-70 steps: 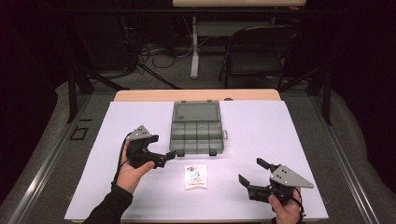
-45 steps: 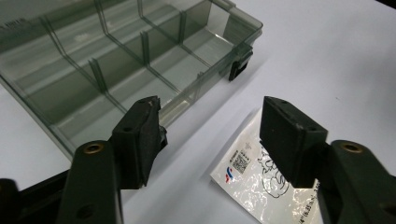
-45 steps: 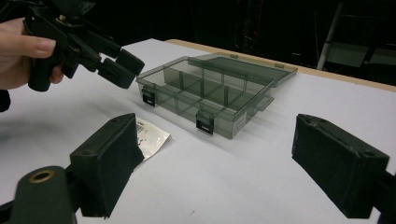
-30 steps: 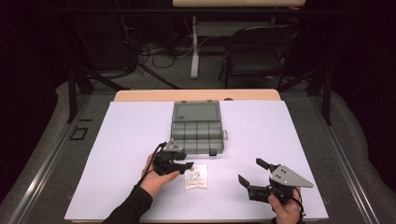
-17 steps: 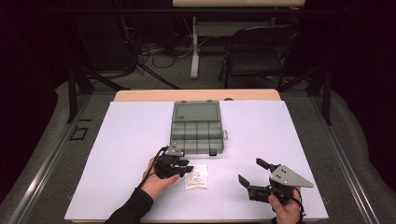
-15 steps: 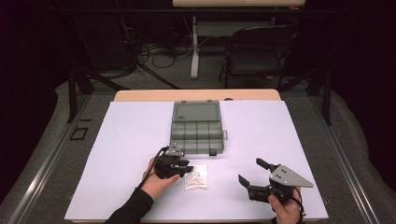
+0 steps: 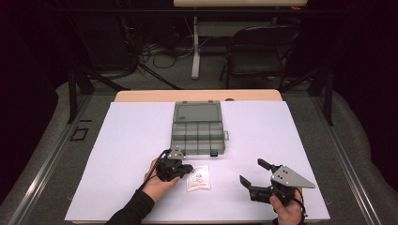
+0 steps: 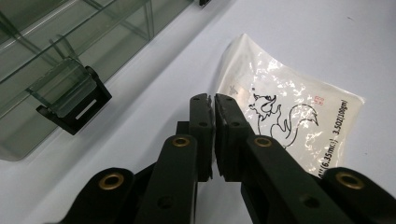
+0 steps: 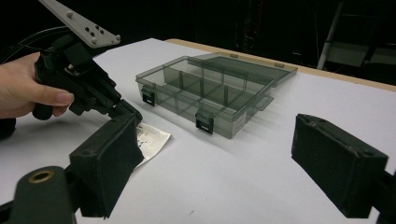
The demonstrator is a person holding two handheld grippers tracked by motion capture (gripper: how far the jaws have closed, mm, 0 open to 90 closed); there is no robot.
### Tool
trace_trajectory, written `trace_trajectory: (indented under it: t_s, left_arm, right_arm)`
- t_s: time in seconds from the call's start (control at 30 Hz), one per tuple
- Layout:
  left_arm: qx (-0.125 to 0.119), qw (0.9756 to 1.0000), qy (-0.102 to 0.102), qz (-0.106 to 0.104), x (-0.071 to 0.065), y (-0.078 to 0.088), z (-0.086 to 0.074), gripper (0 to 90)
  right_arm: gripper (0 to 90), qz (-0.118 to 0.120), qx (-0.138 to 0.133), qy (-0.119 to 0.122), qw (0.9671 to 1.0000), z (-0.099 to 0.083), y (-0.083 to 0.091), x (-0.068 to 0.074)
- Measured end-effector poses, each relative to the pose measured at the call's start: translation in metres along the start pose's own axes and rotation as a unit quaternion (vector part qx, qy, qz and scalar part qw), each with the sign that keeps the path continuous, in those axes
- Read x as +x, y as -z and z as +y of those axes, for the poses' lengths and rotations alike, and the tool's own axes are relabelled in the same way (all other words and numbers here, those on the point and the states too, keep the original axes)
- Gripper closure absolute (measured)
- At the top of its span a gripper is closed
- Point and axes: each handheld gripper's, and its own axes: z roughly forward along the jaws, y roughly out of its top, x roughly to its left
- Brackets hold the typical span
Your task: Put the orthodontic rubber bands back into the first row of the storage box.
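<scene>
A small clear plastic bag (image 7: 198,178) with a printed squirrel figure lies flat on the white table, in front of a clear grey compartment box (image 7: 198,126) with its lid open. My left gripper (image 7: 189,168) is low at the bag's left edge. In the left gripper view the bag (image 8: 289,116) has its edge pinched in my left gripper (image 8: 214,100), whose jaws have just been closing. My right gripper (image 7: 253,171) rests to the right of the bag, open and holding nothing (image 9: 224,163). The right gripper view also takes in the bag (image 9: 152,137) and the left gripper (image 9: 130,114).
The box (image 9: 210,93) has several empty compartments and two black latches (image 8: 74,100) on its front wall. The white table sheet (image 7: 131,136) stretches out to both sides. A chair (image 7: 258,51) and cables stand beyond the table's far edge.
My left hand has moved right from the table's left part to the bag, and its jaws have closed on the bag's edge. The right hand has stayed in place.
</scene>
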Motion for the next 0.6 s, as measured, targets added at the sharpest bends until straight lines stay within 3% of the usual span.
trace_trajectory:
  t_s: [0.6]
  left_arm:
    - [0.002,1.0,-0.008,-0.003,-0.0008,0.0019,0.0005,89.0]
  right_arm:
    - [14.5,0.0,-0.003,0.0,1.0,-0.0004,-0.0008,-0.0001]
